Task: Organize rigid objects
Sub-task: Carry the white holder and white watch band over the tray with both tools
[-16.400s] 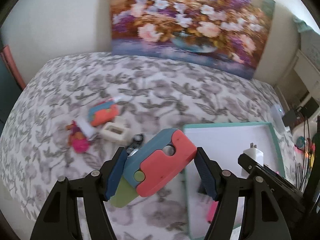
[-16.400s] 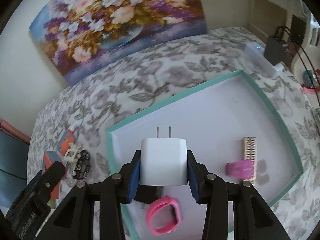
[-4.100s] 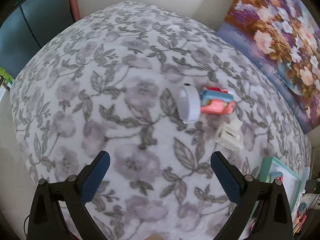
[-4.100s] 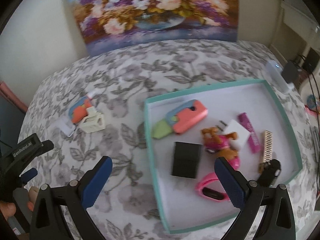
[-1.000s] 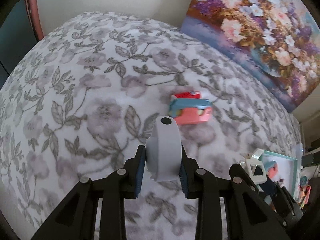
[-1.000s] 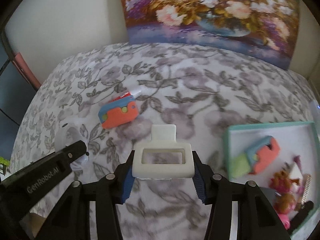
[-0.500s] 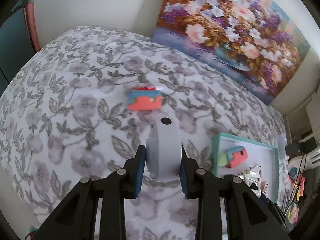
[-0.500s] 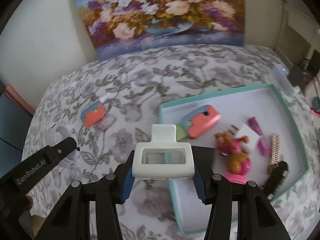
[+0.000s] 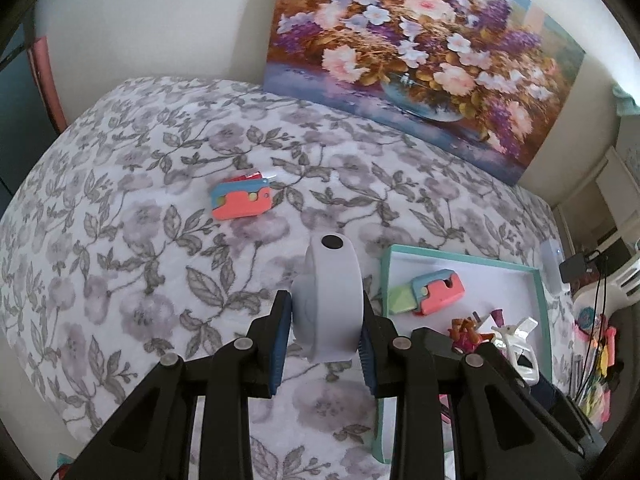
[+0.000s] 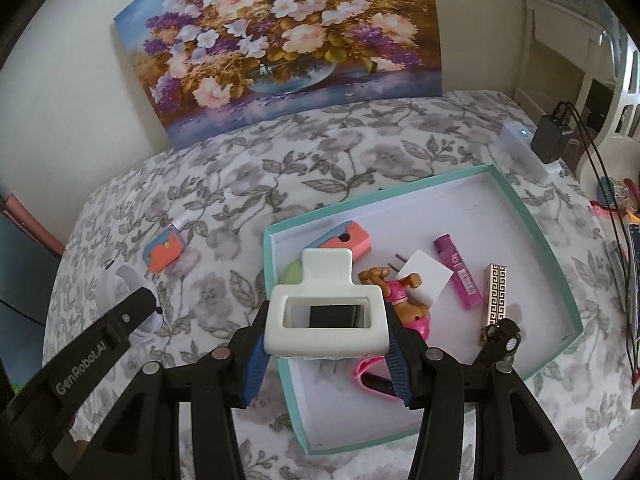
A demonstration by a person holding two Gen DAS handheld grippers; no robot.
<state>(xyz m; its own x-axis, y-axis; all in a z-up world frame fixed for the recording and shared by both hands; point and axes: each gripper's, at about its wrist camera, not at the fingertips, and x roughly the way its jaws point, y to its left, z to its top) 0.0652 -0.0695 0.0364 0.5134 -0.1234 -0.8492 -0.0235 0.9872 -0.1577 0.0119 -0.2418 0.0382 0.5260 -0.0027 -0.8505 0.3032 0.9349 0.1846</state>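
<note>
Just left of the teal tray [image 10: 536,236] on the bed, the left hand-held gripper [image 9: 325,345] pinches a smooth, probably light grey band [image 9: 328,304] by its flat sides, while over the tray's near-left corner the right hand-held gripper [image 10: 326,356] clamps a stiff white clip [image 10: 326,320] across its frame.

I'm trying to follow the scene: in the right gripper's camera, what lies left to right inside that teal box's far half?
Coral-and-blue toy → white charger → magenta tube → gold patterned bar, all in the teal box.

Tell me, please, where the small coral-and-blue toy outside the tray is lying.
The toy lies on the bedspread, left of the tray, in both views.
</note>
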